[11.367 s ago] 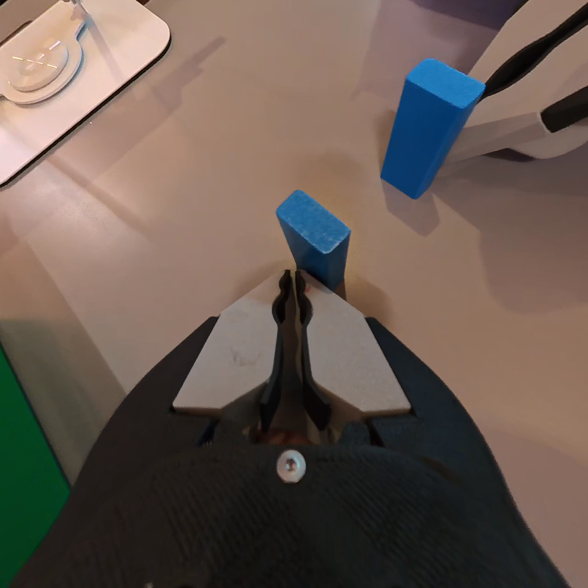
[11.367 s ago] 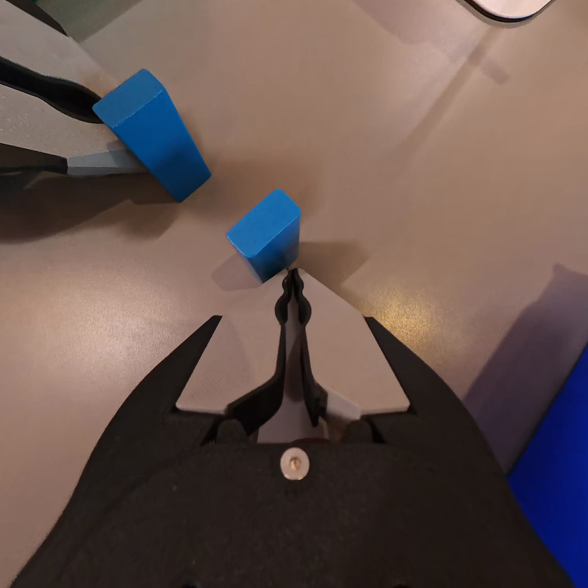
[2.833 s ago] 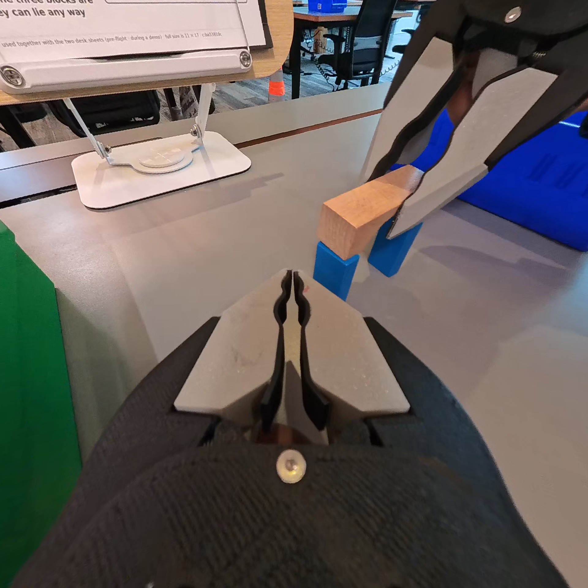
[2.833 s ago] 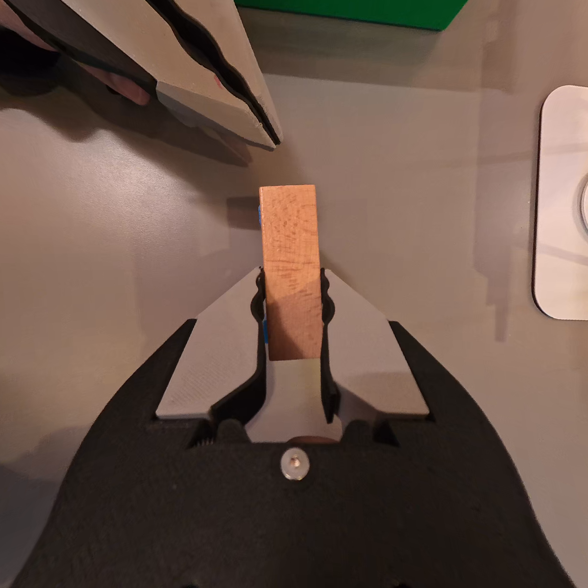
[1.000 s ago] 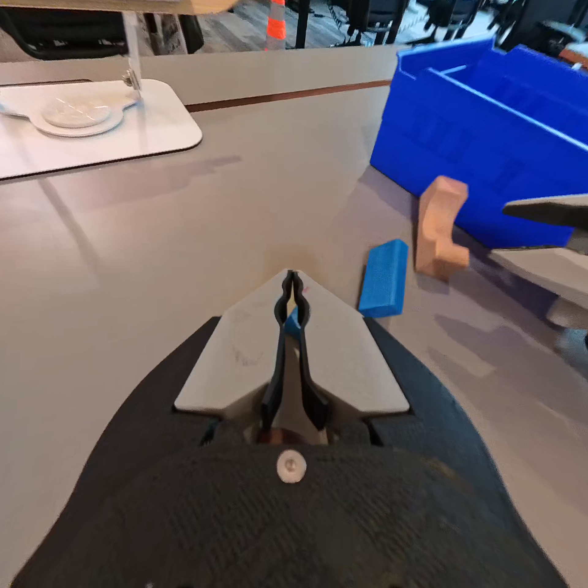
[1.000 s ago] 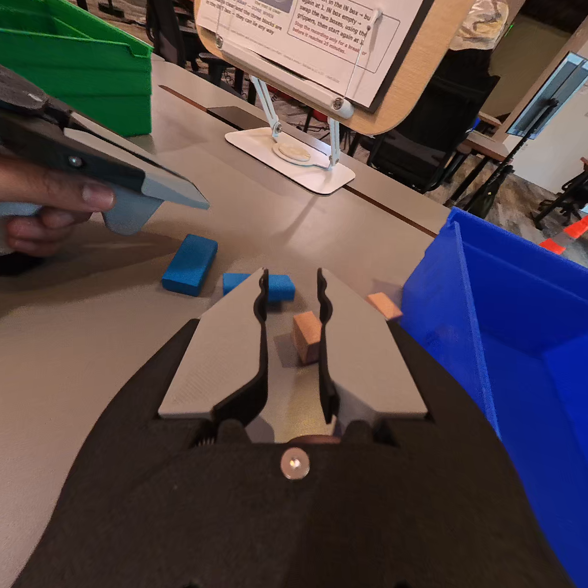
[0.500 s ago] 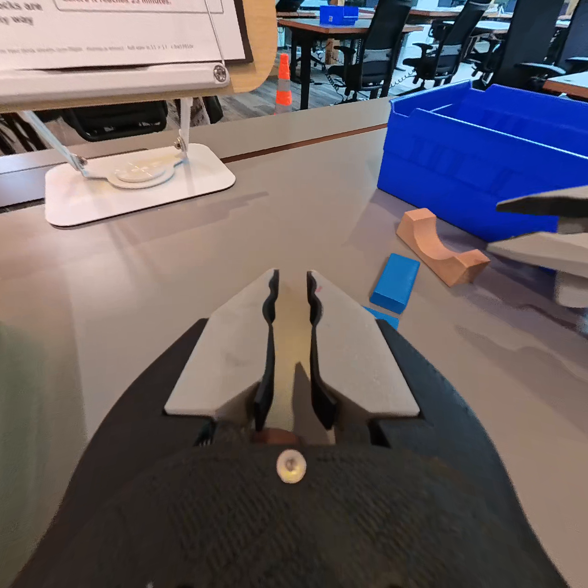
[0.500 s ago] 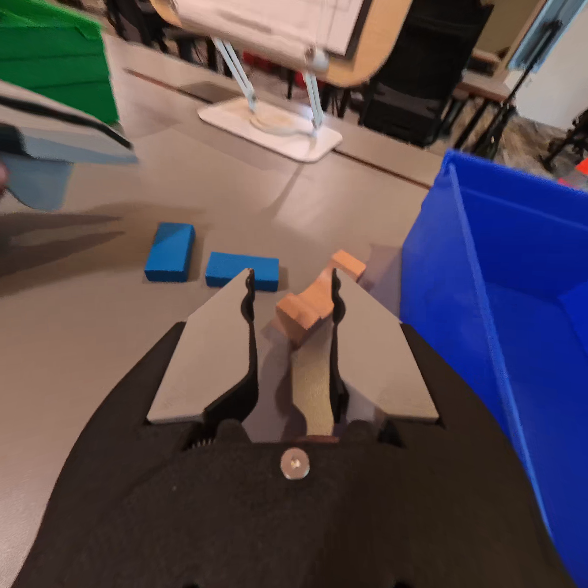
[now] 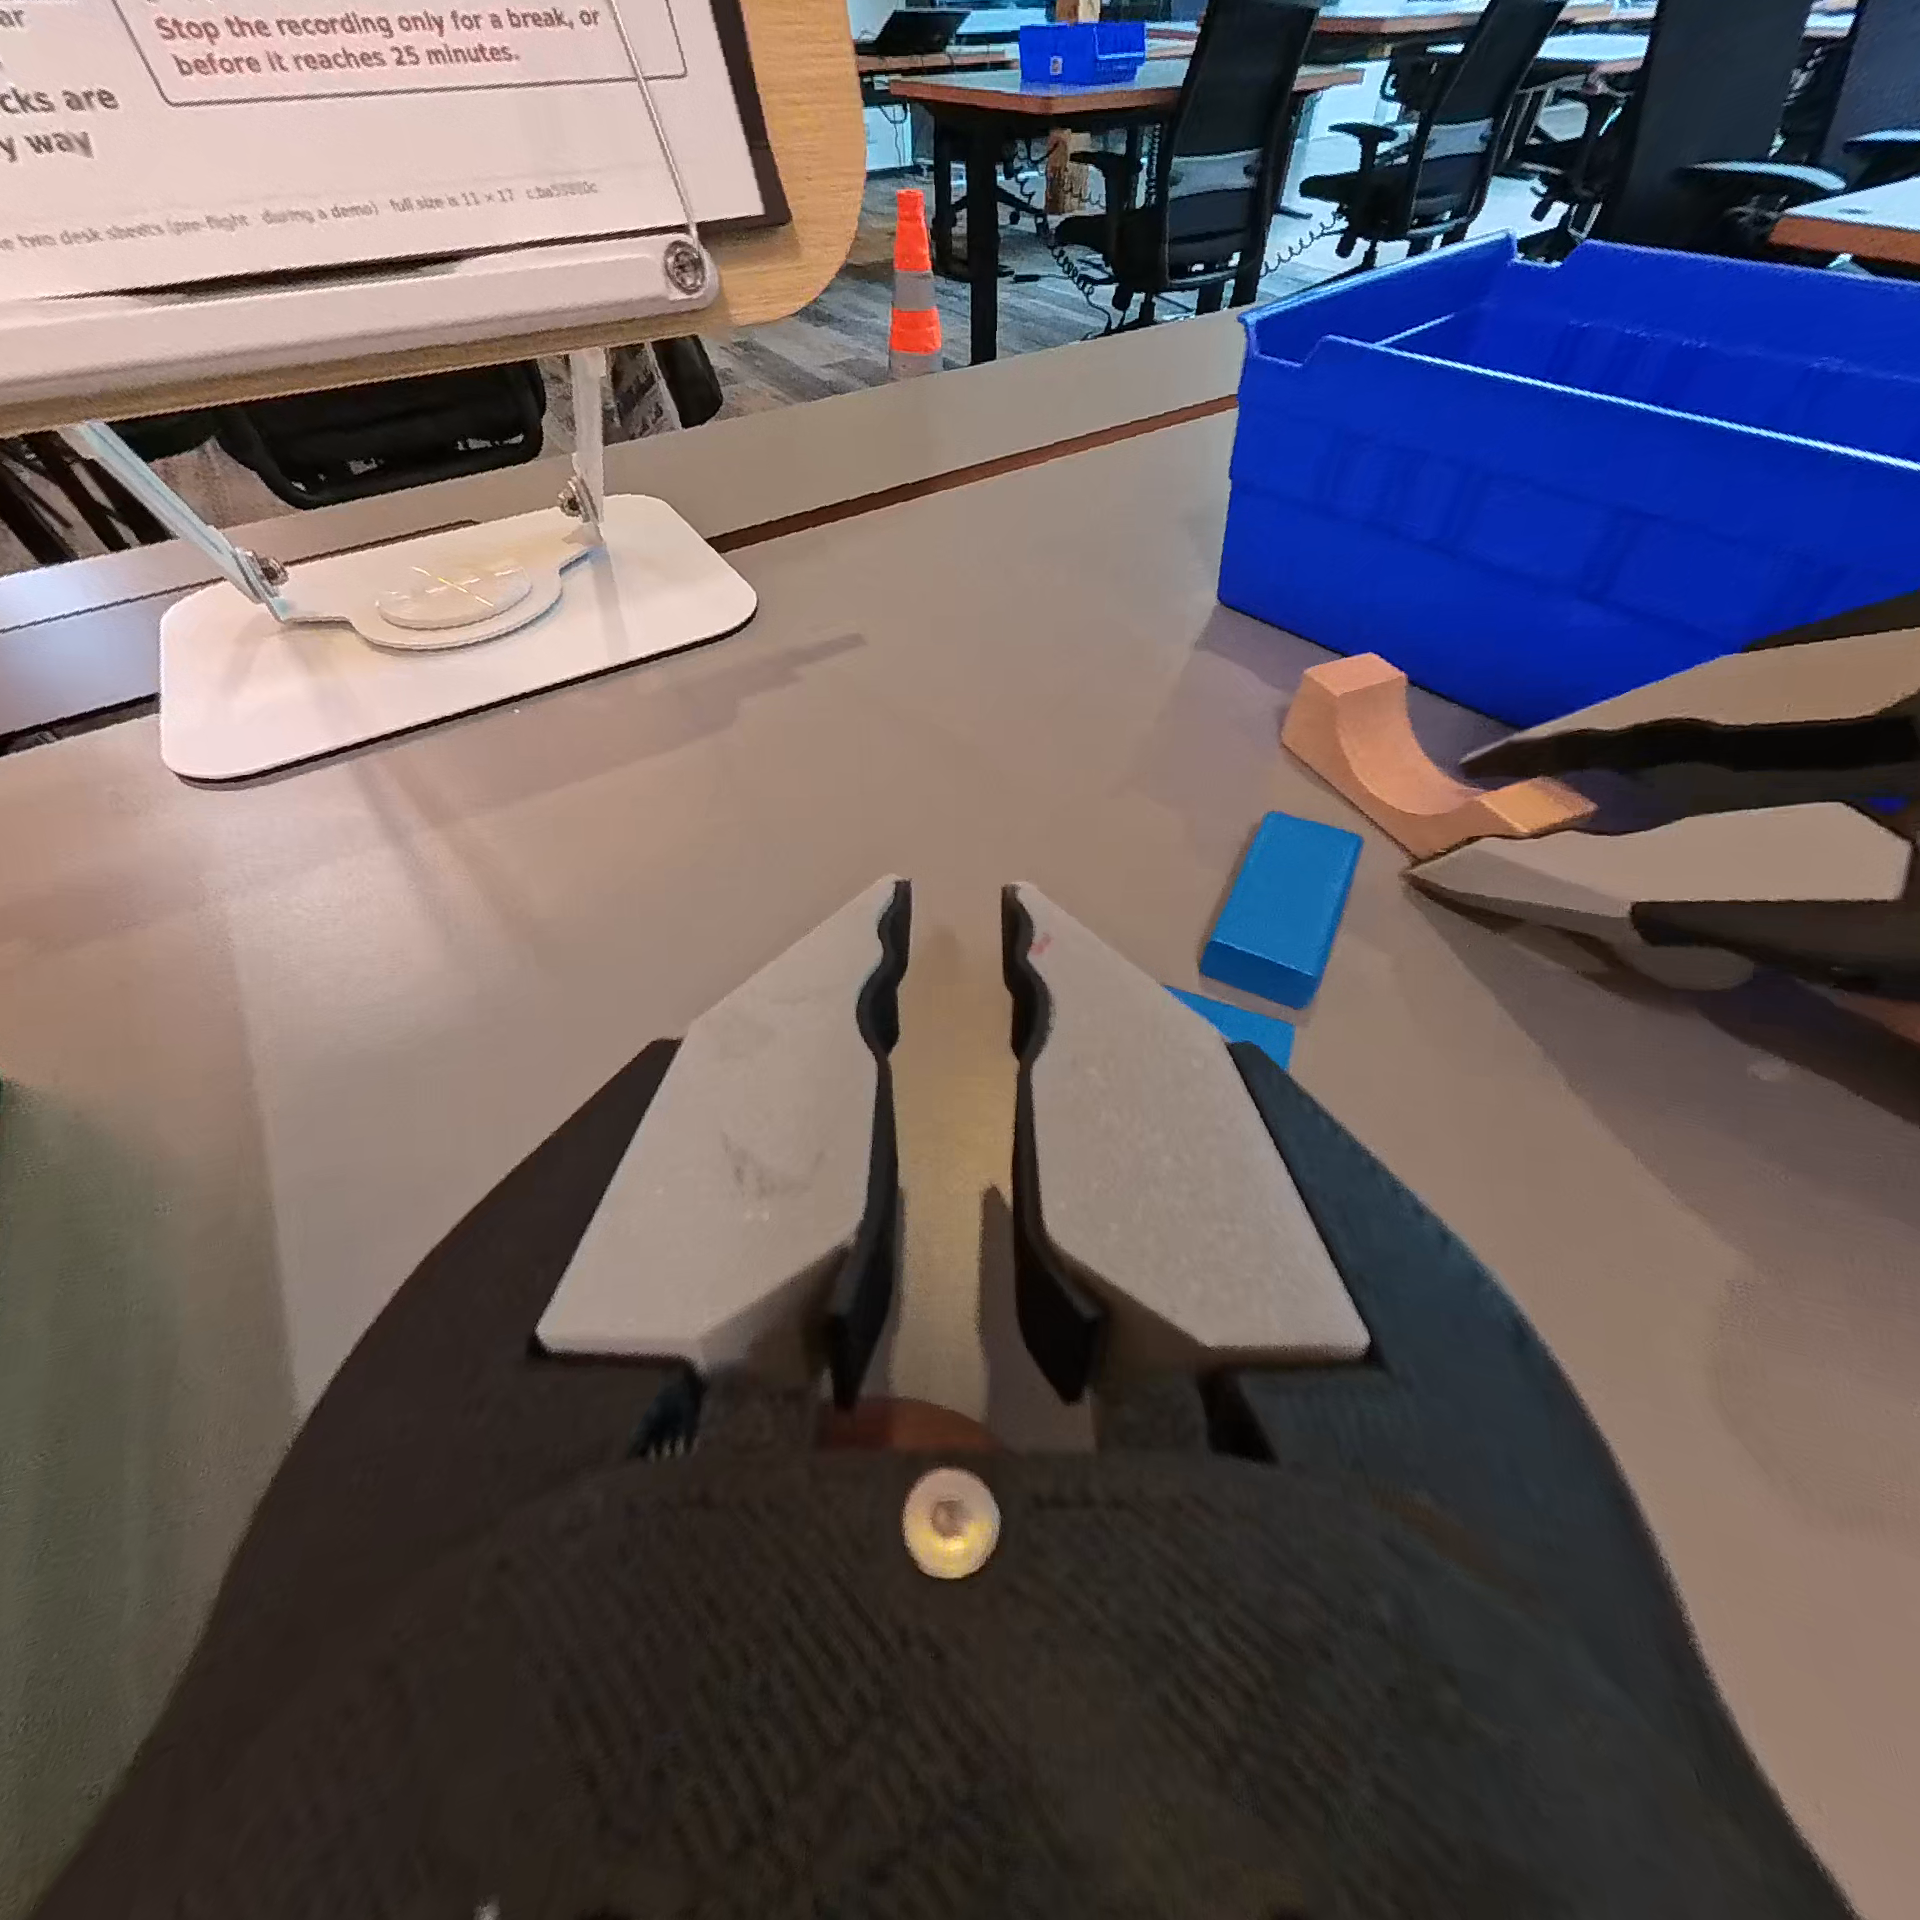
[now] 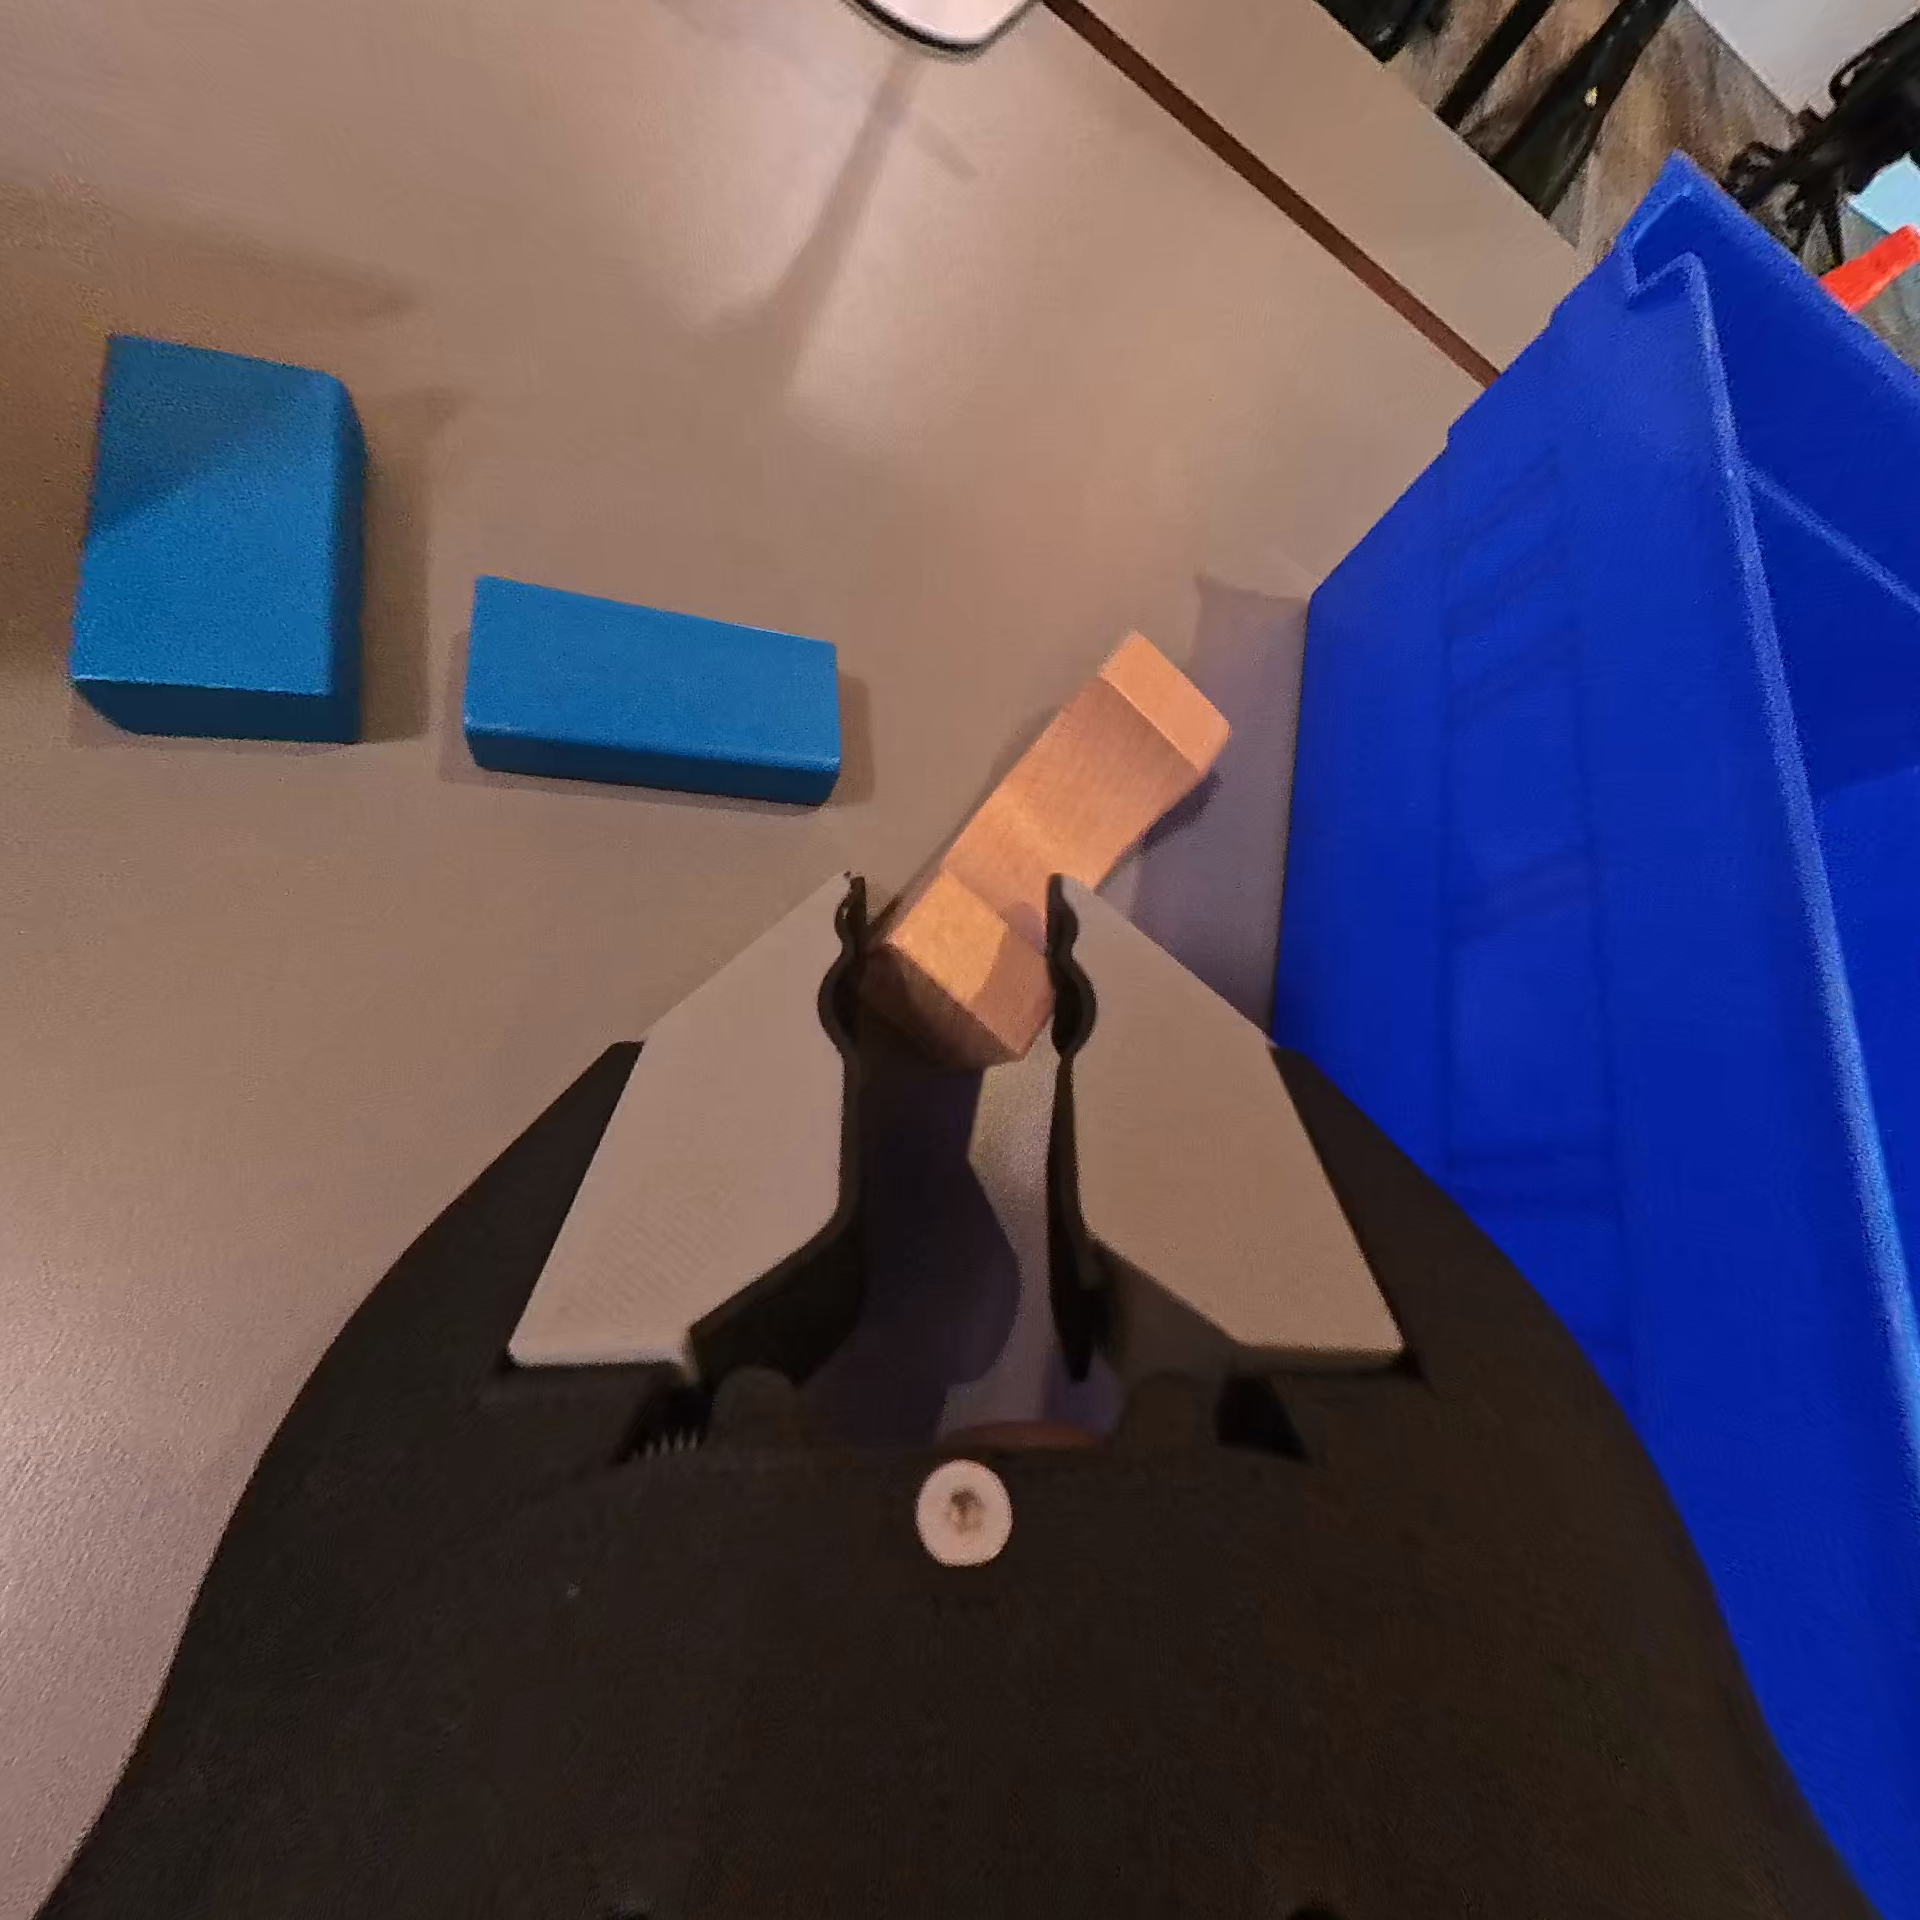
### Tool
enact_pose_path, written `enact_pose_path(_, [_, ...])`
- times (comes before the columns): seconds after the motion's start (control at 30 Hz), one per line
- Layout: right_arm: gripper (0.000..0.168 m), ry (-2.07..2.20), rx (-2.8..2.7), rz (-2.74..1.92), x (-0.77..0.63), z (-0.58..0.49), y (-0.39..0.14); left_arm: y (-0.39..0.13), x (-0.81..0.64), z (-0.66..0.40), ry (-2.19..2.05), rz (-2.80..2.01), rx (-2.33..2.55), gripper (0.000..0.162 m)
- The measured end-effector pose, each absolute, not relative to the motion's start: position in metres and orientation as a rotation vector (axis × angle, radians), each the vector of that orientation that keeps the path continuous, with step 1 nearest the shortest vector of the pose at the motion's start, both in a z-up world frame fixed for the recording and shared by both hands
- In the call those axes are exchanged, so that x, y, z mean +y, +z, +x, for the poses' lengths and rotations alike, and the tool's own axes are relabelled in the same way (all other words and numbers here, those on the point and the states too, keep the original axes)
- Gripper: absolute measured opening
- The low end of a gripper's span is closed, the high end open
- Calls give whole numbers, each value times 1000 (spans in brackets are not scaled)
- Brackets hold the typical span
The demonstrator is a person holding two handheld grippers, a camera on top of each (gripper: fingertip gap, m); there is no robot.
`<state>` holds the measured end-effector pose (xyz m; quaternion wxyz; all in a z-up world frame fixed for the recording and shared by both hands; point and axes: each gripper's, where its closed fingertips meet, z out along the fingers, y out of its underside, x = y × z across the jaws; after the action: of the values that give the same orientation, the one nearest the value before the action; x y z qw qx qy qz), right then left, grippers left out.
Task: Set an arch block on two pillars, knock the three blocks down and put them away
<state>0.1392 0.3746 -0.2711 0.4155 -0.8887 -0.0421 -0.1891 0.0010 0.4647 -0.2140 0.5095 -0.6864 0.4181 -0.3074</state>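
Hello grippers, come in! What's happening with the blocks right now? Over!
Left gripper open, empty. Right gripper open around one end of the wooden arch, lying by the blue bin. Both blue blocks lie flat on the table. Nothing in the way.

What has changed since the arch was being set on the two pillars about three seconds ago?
The stack is down: the wooden arch and both blue pillars lie flat on the table. The right tool, which let the arch go, now straddles its near end, open. The left tool has opened. The blue bin is unmoved.
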Motion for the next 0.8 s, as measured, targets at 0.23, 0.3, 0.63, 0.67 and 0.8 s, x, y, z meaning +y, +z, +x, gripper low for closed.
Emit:
enact_pose_path(0.23, [0,-625,-311,-2044,357,113,-241,-214,466,0,-771,-1667,989,14])
enact_pose_path(0.3, [0,-575,-346,-2069,353,105,-251,-214,466,0,-768,-1667,991,14])
enact_pose_path(0.63, [12,-407,-43,-1950,325,135,-225,-215,467,0,-785,-1679,988,15])
enact_pose_path(0.67, [23,-354,-16,-1960,322,136,-227,-215,467,0,-782,-1680,991,15])
enact_pose_path(0.8, [45,-213,-9,-2035,326,127,-236,-217,465,2,-764,-1680,1017,15])
